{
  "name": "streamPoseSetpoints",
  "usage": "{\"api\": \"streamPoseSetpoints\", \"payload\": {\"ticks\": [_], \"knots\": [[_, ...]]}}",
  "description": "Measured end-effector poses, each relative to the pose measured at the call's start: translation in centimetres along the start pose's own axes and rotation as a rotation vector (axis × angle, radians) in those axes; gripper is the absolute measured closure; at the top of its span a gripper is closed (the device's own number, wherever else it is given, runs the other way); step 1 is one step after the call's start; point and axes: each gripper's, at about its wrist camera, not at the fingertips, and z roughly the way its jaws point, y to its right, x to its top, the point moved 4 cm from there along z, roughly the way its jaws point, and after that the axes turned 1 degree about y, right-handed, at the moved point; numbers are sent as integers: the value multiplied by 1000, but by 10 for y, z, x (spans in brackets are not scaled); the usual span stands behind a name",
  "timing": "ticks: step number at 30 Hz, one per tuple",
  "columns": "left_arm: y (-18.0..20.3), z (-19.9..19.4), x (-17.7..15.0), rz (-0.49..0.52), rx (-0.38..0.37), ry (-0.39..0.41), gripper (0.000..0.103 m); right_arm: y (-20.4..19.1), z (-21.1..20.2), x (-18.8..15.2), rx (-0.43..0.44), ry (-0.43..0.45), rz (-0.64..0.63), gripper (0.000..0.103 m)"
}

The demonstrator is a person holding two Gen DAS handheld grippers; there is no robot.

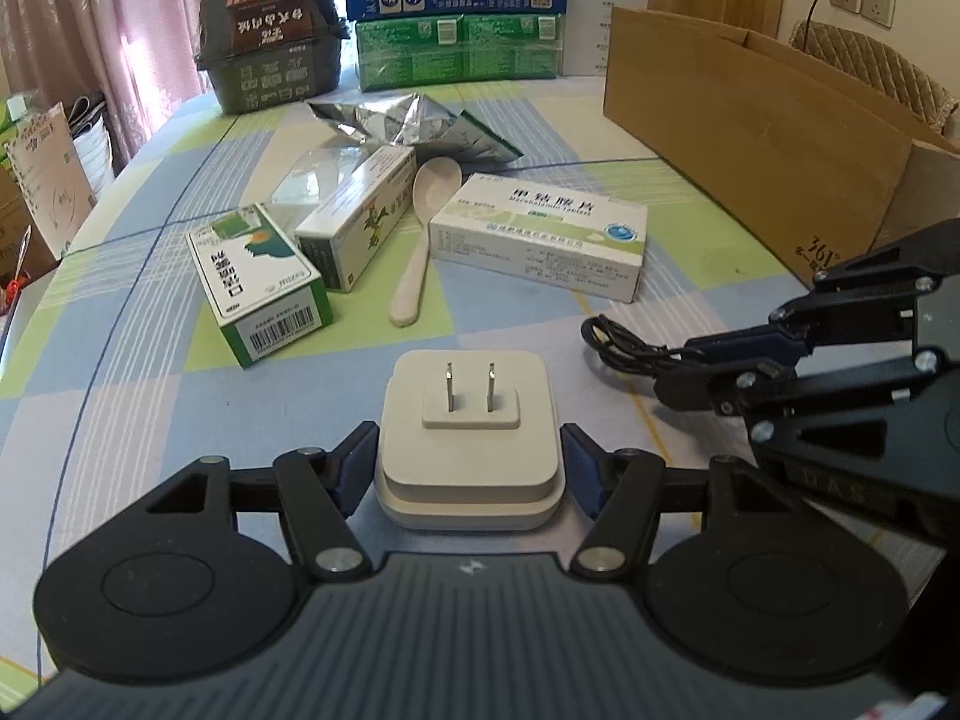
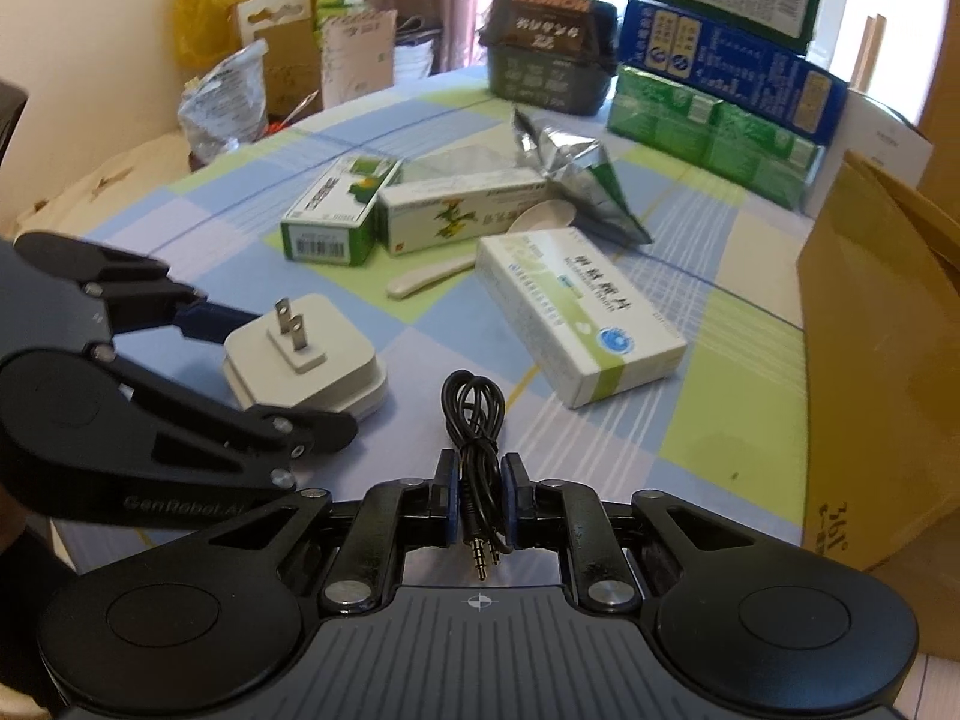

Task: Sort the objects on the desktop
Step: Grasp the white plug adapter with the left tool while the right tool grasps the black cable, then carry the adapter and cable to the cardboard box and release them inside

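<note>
Matte white plastic, the square wall charger (image 1: pixel 470 444) with two metal prongs sits on the checked-cloth tabletop (image 1: pixel 120 408), bracketed by the left tongs (image 1: pixel 470 468), pads apparently touching. At 3 o'clock, the right tongs (image 2: pixel 478 498) pinch a coiled black rubbery audio cable (image 2: pixel 474 414). Next, likely lifting both toward the brown cardboard box (image 1: pixel 750 138).

Left wrist view sits low over the checked tablecloth (image 1: pixel 150 420), facing forward along its fingers, close on the white two-pin plug adapter (image 1: pixel 468 450). Right wrist view sits just beside it, close on the coiled black audio cable (image 2: pixel 474 420). Both share adapter, cable, and white medicine box (image 1: pixel 540 234).
</note>
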Motion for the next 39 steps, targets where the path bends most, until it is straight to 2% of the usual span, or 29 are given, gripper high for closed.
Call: {"api": "streamPoseSetpoints", "payload": {"ticks": [7, 13, 17, 24, 31, 39], "knots": [[6, -14, 11, 11, 6, 21, 43, 16, -16, 8, -18, 37, 94, 92], [21, -38, 33, 6, -4, 56, 43, 35, -55, 27, -47, 102, 180, 92], [43, -55, 59, 35, -31, 101, 43, 64, -95, 44, -96, 158, 225, 92], [103, -72, 117, 89, -119, 188, 43, 145, -154, 57, -223, 219, 314, 92], [173, -58, 165, 149, -198, 220, 43, 221, -175, 40, -304, 209, 390, 92], [224, -10, 189, 213, -234, 193, 43, 270, -164, 16, -303, 183, 460, 92]]}}
